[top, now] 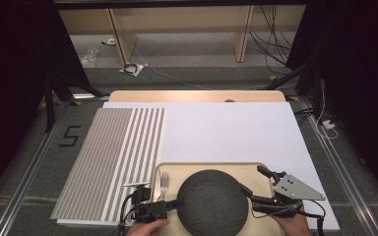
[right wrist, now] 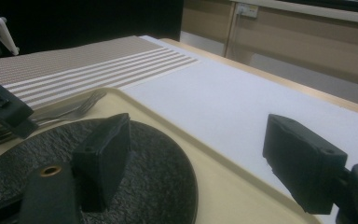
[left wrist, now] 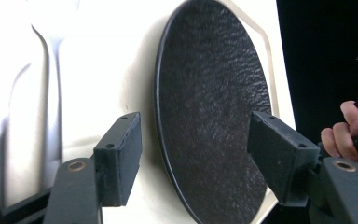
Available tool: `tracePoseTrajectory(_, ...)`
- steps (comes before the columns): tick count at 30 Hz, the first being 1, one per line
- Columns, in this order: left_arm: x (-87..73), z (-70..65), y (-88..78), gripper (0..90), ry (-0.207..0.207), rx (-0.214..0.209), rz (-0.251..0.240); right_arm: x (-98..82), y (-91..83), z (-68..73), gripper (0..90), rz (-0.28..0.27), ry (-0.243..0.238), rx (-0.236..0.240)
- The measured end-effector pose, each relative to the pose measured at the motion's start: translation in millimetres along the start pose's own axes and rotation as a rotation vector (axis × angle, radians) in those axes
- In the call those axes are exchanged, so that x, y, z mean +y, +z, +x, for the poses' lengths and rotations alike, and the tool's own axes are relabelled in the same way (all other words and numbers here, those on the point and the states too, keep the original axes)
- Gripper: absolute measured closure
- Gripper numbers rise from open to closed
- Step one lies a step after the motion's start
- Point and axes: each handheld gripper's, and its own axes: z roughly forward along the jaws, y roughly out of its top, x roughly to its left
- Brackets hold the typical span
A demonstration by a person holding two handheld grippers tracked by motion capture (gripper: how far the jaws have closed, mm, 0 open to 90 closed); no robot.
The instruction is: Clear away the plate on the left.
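I am flanking the dark round plate (top: 212, 200) on the cream tray (top: 256, 169): left gripper (top: 173, 204) at nine o'clock, right gripper (top: 248, 184) at three o'clock, both holding their jaws apart, gripping nothing.

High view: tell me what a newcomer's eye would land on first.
The big round black plate on the cream tray at the near edge of the table draws the eye first. The left gripper and the right gripper flank it with open jaws, one at each side of its rim. A fork lies on the tray left of the plate, next to a striped mat.
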Motion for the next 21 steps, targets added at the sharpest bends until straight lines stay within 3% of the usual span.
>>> tracePoseTrajectory(8,10.9,-5.6,-11.4,32.2,0.132,0.038,-0.063,0.1,0.1,0.1,24.2,-0.001,0.002,0.002)
tracePoseTrajectory(11,13.8,-8.9,-14.6,31.8,0.2,0.047,-0.079,-0.1,0.6,0.2,24.2,-0.005,0.002,0.005)
tracePoseTrajectory(21,20.4,-20.2,-20.8,30.9,0.419,0.024,-0.1,-0.1,0.9,-0.1,24.2,-0.016,0.011,0.01)
